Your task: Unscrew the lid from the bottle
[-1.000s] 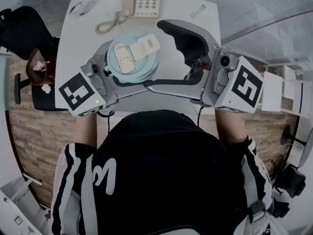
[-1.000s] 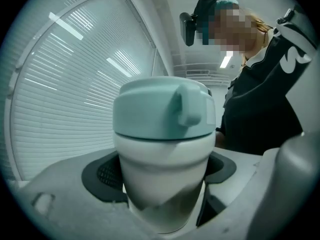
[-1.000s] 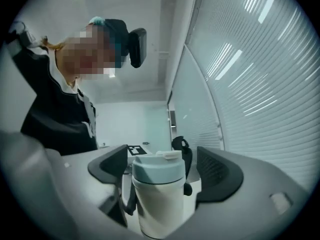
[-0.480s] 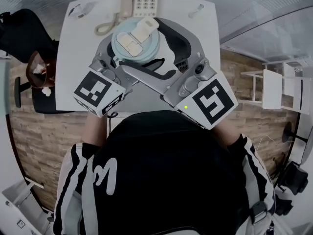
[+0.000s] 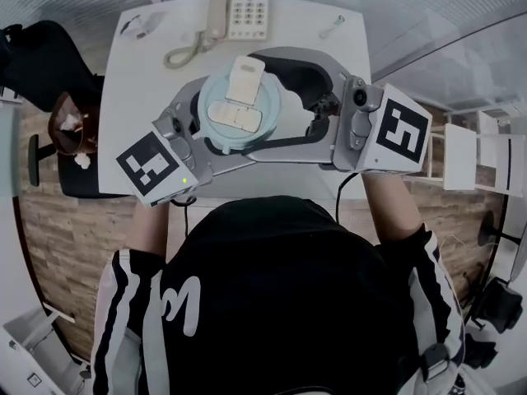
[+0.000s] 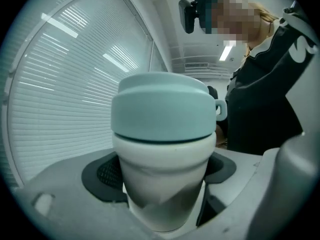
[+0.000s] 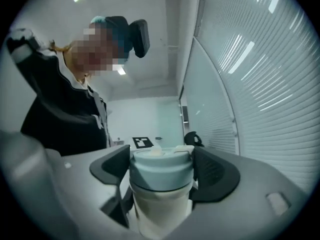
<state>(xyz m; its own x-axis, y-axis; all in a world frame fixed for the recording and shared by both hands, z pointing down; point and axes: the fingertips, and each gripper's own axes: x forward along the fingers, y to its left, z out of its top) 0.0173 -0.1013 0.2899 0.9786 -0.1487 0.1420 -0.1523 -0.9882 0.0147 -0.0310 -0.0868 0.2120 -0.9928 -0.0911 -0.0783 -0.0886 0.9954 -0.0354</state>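
Note:
A white bottle (image 6: 162,184) with a pale blue flip-top lid (image 5: 239,109) is held up over the white table (image 5: 140,81). In the head view the lid hides the body. My left gripper (image 6: 162,194) comes in from the lower left and is shut on the bottle's white body below the lid. My right gripper (image 7: 162,166) reaches in from the right. Its jaws have just been closing, the lid (image 7: 161,171) is between them, and both dark pads (image 7: 215,176) lie against its sides.
At the table's far edge stand a telephone (image 5: 247,6) and its coiled cord (image 5: 185,52), with a small metal piece (image 5: 333,25) at the far right. A dark chair (image 5: 41,56) stands to the left, a white shelf (image 5: 469,151) to the right.
Half a second ago both marker cubes were swung in close together in front of the person. Now they are apart again, left and right. The lid's flap now points straight away instead of up-right.

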